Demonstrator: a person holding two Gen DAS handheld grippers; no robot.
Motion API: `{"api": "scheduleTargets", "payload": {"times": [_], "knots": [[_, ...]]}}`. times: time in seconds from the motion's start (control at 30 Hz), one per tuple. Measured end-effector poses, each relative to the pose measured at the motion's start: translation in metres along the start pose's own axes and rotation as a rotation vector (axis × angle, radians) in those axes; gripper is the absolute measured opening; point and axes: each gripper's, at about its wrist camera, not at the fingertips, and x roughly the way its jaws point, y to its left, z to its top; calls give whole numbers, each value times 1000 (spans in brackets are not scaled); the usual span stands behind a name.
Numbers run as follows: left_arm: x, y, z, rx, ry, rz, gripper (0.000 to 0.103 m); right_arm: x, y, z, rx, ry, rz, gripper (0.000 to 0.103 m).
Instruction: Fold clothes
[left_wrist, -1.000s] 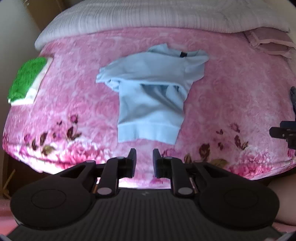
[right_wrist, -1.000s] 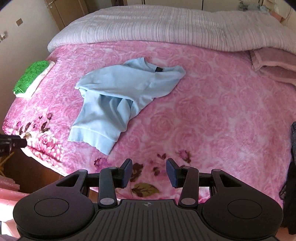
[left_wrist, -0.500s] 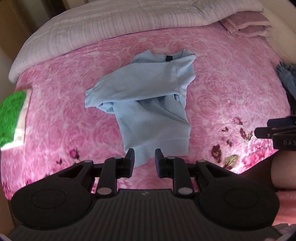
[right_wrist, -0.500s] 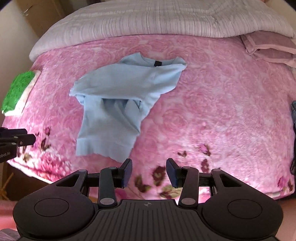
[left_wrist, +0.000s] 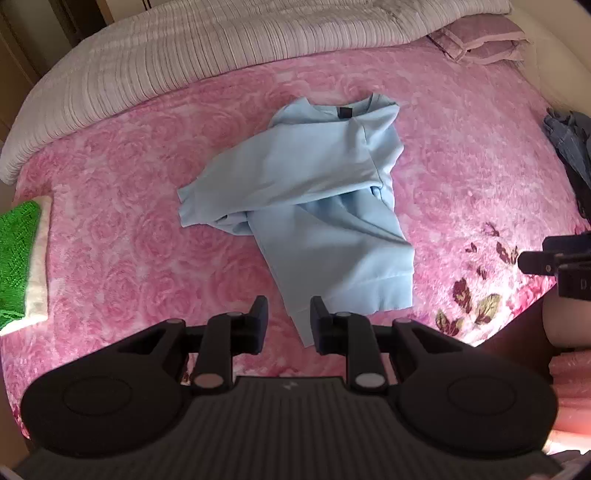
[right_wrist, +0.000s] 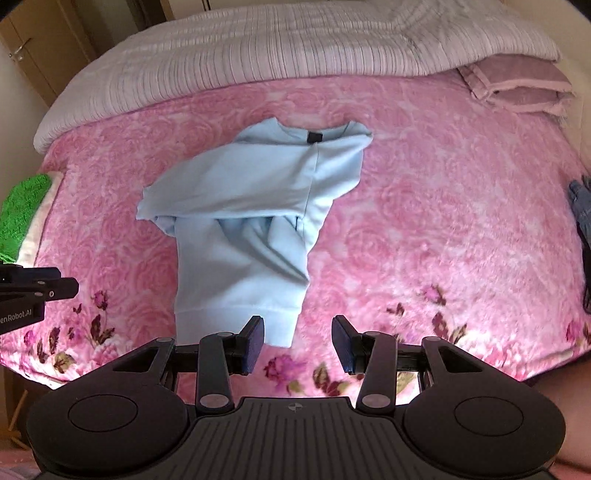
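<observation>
The green towel (left_wrist: 16, 258) is cut off by the left edge in both views. Only a scrap of the denim garment (left_wrist: 570, 142) is seen at the right edge, so its shape can't be told. One sleeve of the light blue sweatshirt (right_wrist: 255, 206) is tucked under a fold. The right claw (left_wrist: 554, 260) is clipped by the frame, its gap unseen there.

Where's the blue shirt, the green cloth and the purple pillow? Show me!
blue shirt (right_wrist: 240, 192), right wrist view, on the sleeve folded across its chest.
green cloth (left_wrist: 16, 254), left wrist view, on its knitted top.
purple pillow (right_wrist: 517, 79), right wrist view, on its top face.
</observation>
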Motion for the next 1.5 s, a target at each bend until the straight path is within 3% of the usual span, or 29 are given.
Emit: {"api": "scheduleTargets", "payload": {"times": [0.27,0.43,0.6,0.8,0.93,1.17,1.3,1.5], "knots": [[19,12,-7,-7,33,-30,21,9,6,-10,25,22,-18,44],[25,34,-3,-86,31,-59,21,15,-11,-9,67,22,-46,45],[30,62,6,-188,13,-33,21,19,-29,3,71,-15,-64,44],[34,74,21,-300,-20,9,21,24,-50,36,42,-145,-30,44],[41,71,26,-389,-15,8,21,43,-54,60,-61,-171,5,44],[56,66,27,-520,-21,38,21,98,-42,76,-350,-150,47,44],[69,74,22,-528,-10,43,21,132,-27,70,-485,-127,47,44],[110,105,17,-500,39,12,21,189,-2,65,-560,-78,30,44]]}}
